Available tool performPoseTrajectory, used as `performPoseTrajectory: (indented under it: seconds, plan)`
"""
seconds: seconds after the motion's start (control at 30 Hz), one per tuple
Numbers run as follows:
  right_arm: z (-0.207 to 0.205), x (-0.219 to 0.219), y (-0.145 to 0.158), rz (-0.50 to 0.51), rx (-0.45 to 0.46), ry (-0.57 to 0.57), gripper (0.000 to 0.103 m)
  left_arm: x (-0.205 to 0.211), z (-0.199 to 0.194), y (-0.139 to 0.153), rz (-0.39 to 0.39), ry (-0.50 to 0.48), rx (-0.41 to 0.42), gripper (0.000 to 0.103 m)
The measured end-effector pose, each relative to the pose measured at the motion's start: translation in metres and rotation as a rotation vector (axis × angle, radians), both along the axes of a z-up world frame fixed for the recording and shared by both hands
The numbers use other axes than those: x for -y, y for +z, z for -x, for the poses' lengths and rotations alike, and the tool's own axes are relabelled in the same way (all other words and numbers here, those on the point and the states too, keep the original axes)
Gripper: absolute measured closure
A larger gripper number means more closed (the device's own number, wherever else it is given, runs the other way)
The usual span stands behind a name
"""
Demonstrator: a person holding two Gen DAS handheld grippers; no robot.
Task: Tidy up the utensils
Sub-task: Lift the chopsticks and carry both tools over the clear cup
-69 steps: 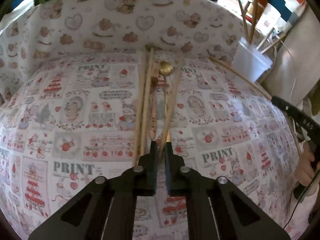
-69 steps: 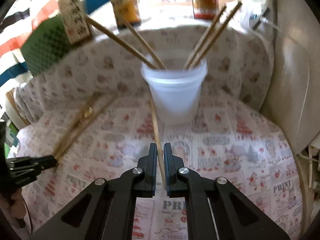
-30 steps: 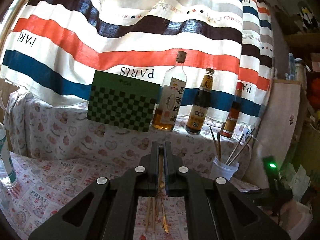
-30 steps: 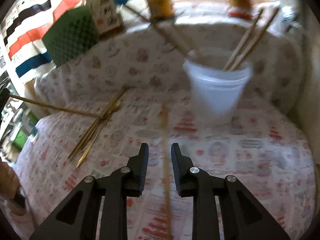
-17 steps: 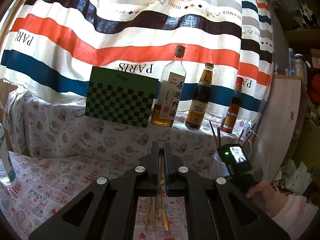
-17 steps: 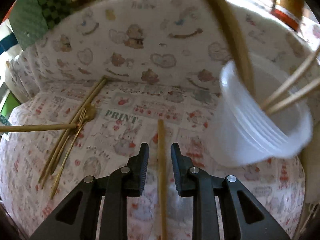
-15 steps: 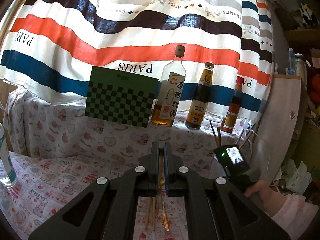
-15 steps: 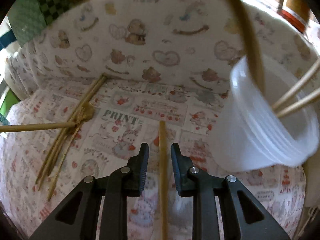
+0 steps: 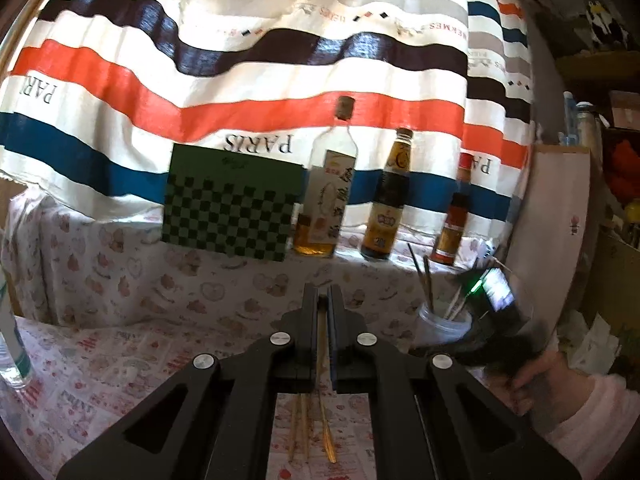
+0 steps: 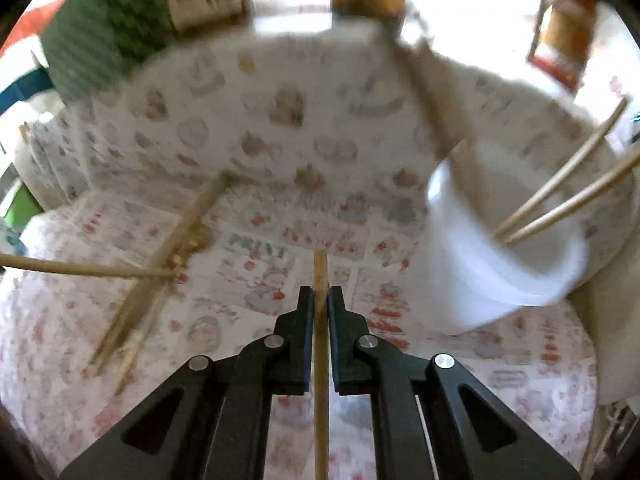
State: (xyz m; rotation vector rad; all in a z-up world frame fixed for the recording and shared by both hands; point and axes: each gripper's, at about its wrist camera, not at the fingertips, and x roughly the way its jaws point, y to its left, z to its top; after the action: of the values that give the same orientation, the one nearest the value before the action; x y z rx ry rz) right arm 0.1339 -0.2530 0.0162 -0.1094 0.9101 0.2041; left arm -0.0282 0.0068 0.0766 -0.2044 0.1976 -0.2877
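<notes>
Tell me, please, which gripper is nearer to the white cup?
Right. The right gripper, shut on a chopstick, is beside the cup; the left gripper is farther back, over the loose utensils.

Left gripper (image 9: pixel 321 300) clamps a chopstick (image 9: pixel 321 344) before three bottles (image 9: pixel 384 200)

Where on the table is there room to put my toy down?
Bare cloth lies between the loose chopsticks and the white cup, and beside the water bottle. It is crowded around the cup, which bristles with sticks.
</notes>
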Motion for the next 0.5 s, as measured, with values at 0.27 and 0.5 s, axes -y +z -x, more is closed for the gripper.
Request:
performPoseTrajectory:
  seconds: [0.27, 0.5]
  plan:
    - [0.055, 0.029, 0.102, -0.044, 0.234, -0.004, 0.095, 0.006, 0.0, 0.02, -0.009, 0.011, -0.002, 0.1]
    - [0.083, 0.052, 0.15, -0.082, 0.344, -0.027, 0.095, 0.029, -0.008, 0.047, -0.065, 0.015, 0.004, 0.1]
